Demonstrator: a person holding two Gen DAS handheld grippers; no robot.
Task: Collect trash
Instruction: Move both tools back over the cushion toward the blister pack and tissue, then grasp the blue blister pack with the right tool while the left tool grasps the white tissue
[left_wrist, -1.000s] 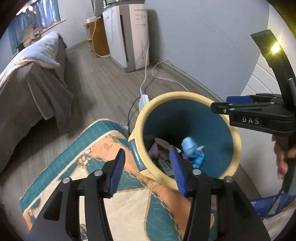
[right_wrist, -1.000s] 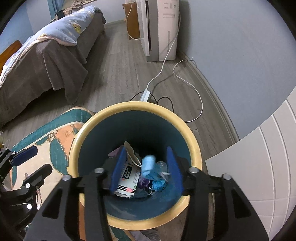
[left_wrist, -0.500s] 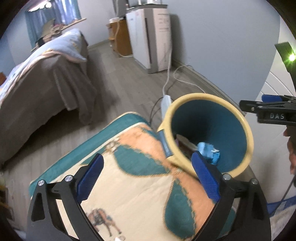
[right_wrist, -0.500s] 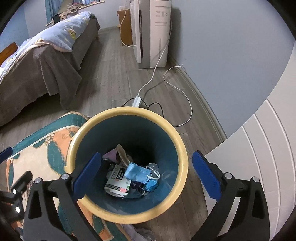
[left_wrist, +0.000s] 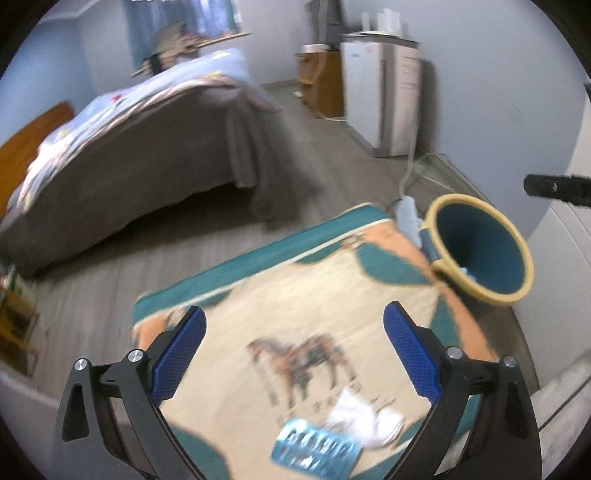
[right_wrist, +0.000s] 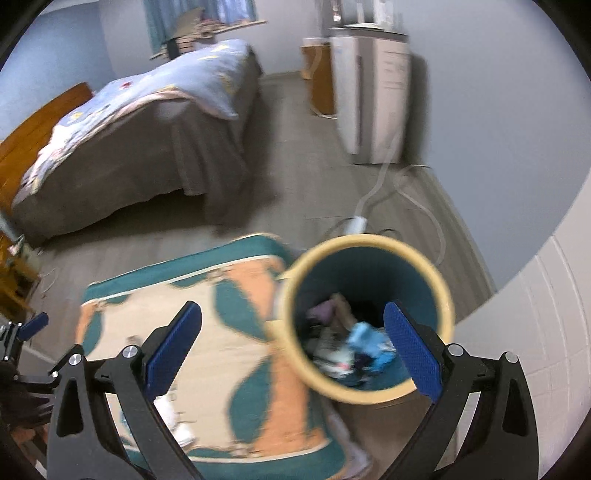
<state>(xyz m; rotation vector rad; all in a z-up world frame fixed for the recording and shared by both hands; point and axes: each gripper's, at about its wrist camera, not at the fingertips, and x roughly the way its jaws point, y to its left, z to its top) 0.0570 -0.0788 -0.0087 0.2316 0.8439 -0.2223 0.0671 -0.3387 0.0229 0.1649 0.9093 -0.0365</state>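
A yellow-rimmed teal trash bin (right_wrist: 373, 243) stands on the floor at the rug's corner, with a blue crumpled piece (right_wrist: 364, 334) and other trash inside; it also shows in the left wrist view (left_wrist: 517, 243). My left gripper (left_wrist: 293, 354) is open and empty above the patterned rug (left_wrist: 314, 288). Under it lie a crumpled white tissue (left_wrist: 364, 413) and a blue wrapper (left_wrist: 314, 452). My right gripper (right_wrist: 291, 350) is open and empty, above the bin's left rim. The white tissue (right_wrist: 173, 421) shows beside its left finger.
A bed (left_wrist: 147, 140) with a grey cover stands to the left. A white appliance (right_wrist: 373, 96) stands at the wall, its cable and a power strip (right_wrist: 356, 223) on the floor behind the bin. A white panelled surface (right_wrist: 535, 317) is at the right.
Both grippers have opened wide and pulled back from the bin. The blue piece has dropped into the bin. The left gripper has swung left over the rug, bringing the tissue and wrapper into view.
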